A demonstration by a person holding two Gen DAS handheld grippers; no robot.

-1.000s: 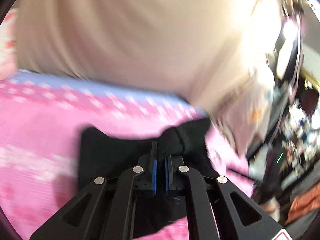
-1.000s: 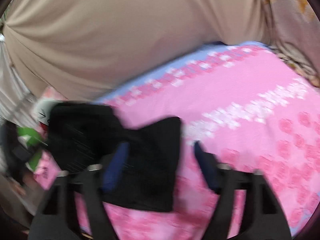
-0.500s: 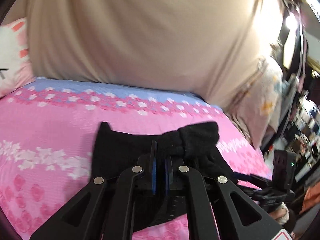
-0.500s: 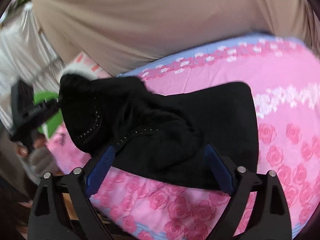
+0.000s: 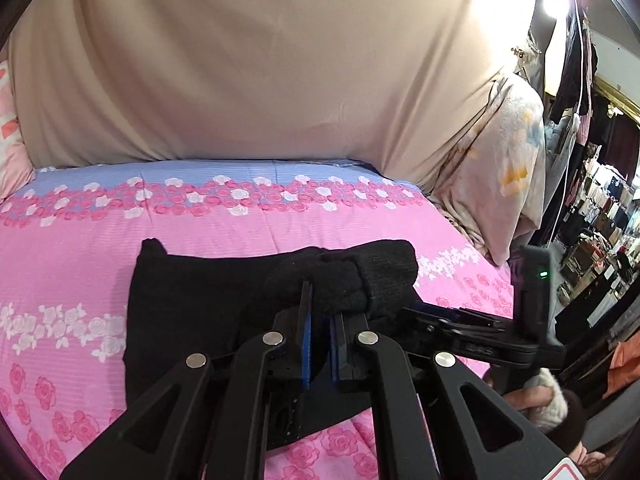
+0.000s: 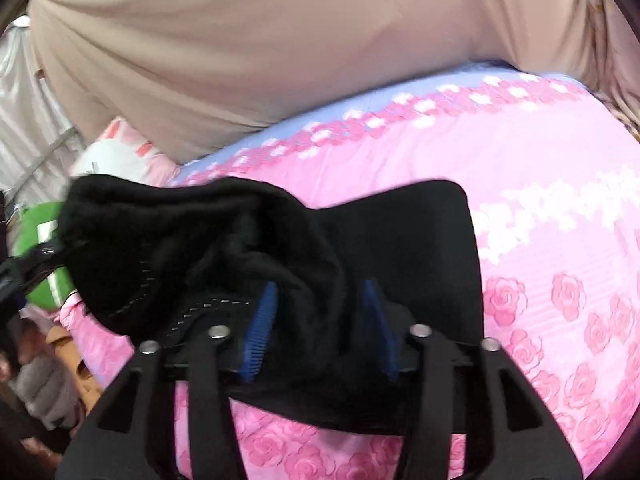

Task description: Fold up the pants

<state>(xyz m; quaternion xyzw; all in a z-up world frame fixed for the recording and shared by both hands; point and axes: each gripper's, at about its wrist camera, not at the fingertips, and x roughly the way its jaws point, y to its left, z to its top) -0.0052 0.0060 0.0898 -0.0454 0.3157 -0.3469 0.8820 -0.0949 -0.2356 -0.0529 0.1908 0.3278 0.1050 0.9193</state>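
The black pants (image 5: 192, 304) lie partly folded on the pink rose bedsheet (image 5: 240, 228). My left gripper (image 5: 320, 312) is shut on a bunched, lifted part of the pants near their right end. In the right wrist view the pants (image 6: 400, 240) fill the middle. My right gripper (image 6: 320, 300) has its blue-padded fingers (image 6: 260, 324) around a fold of the cloth, with a gap between them; it is open. The right gripper's body also shows in the left wrist view (image 5: 532, 308), at the right.
A beige sheet (image 5: 280, 60) hangs behind the bed. A floral pillow (image 5: 500, 184) stands at the bed's right end. A pink and white plush (image 6: 120, 156) and a green object (image 6: 44, 264) are at the left. The bed's front edge is near.
My right gripper has moved in onto the pants and its fingers have narrowed around a fold. My left gripper stays shut on the cloth and the view has steadied.
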